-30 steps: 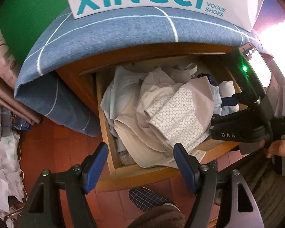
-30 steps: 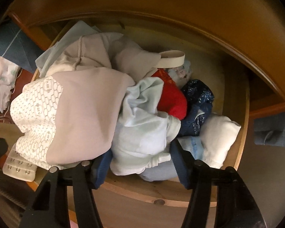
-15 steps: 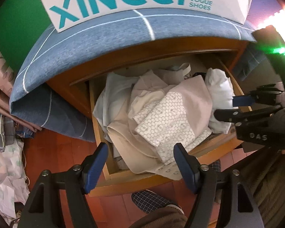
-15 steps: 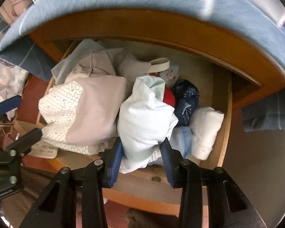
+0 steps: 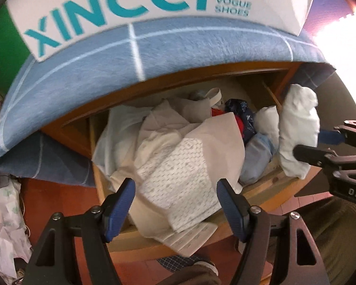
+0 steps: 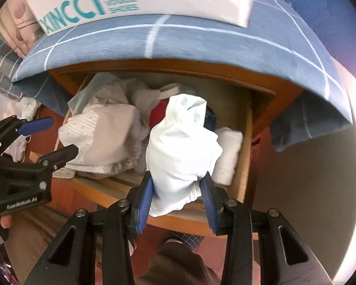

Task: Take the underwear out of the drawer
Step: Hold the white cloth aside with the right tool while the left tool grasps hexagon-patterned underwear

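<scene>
I have the right gripper (image 6: 178, 199) clamped on a pale, bunched piece of underwear (image 6: 180, 147), its two blue pads pressed against the bundle's lower sides so the soft cloth cannot slide out. The bundle hangs above the front right part of the open wooden drawer (image 6: 246, 156), clear of the other clothes, which I judge is why I grip it low and carry it high: nothing underneath drags along. Below it in the drawer lie a red garment (image 6: 159, 114), a white folded piece (image 6: 227, 152) and a patterned beige heap (image 5: 178, 173). My left gripper (image 5: 175, 209) hovers over that heap with its fingers wide apart and nothing between them, ready, I think, for the next item. A blue checked bedcover (image 5: 87, 71) overhangs the drawer, with a shoe box (image 5: 140, 4) on top.
</scene>
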